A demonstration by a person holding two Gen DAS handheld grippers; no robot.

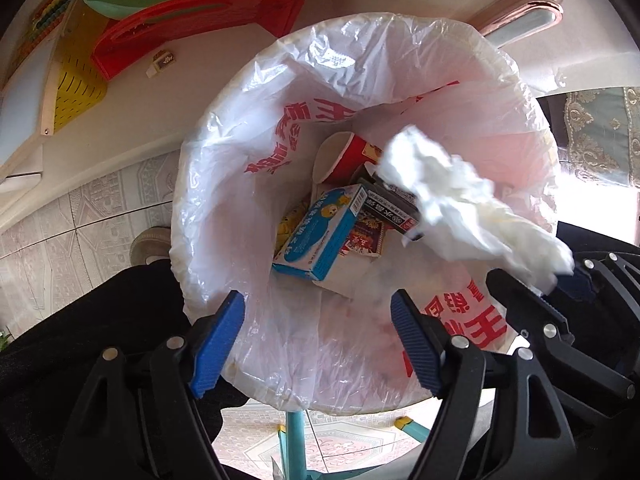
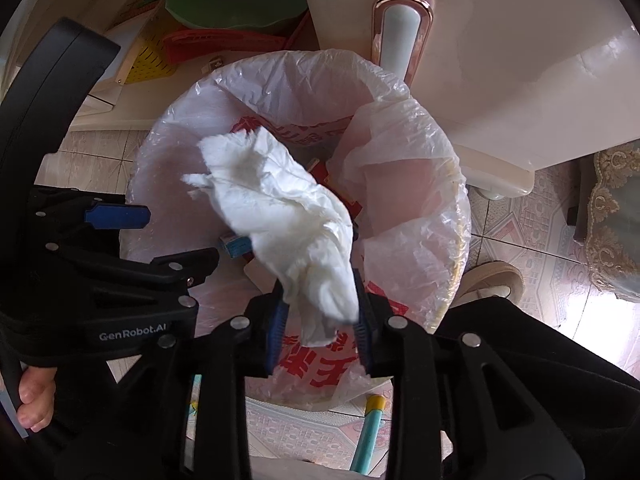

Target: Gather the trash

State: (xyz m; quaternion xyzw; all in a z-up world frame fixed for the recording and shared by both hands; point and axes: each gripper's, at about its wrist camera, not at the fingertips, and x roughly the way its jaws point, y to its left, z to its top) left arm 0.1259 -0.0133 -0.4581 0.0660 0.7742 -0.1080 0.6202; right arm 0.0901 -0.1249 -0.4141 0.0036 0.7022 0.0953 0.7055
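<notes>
Nearest me, the right tongs [image 2: 320, 320] were clamped on a crumpled white tissue [image 2: 280, 216], which stuck out over the mouth of the bin [image 2: 452, 280]. The left tongs [image 1: 316, 344] hung with their blue pads apart, holding nothing, at about six o'clock on the bin's rim. "GenRobot.AI" was printed in white on the left tool's black body.

The step in hand looked like the drop: the tissue was already over the opening, so the next move seemed only to call for spreading the right tongs and letting it fall clear of the liner's [image 1: 224, 160] folded edge.

Farther down, at the bottom, lay a blue carton [image 1: 316, 232] with a cartoon figure, a dark box [image 1: 392, 208] and a red paper cup [image 1: 352, 156]. Large red Chinese characters ran round the liner; I could not read them surely, nor the small print on the boxes.

Beyond, at eleven o'clock, stood a red basket [image 1: 192, 24].
</notes>
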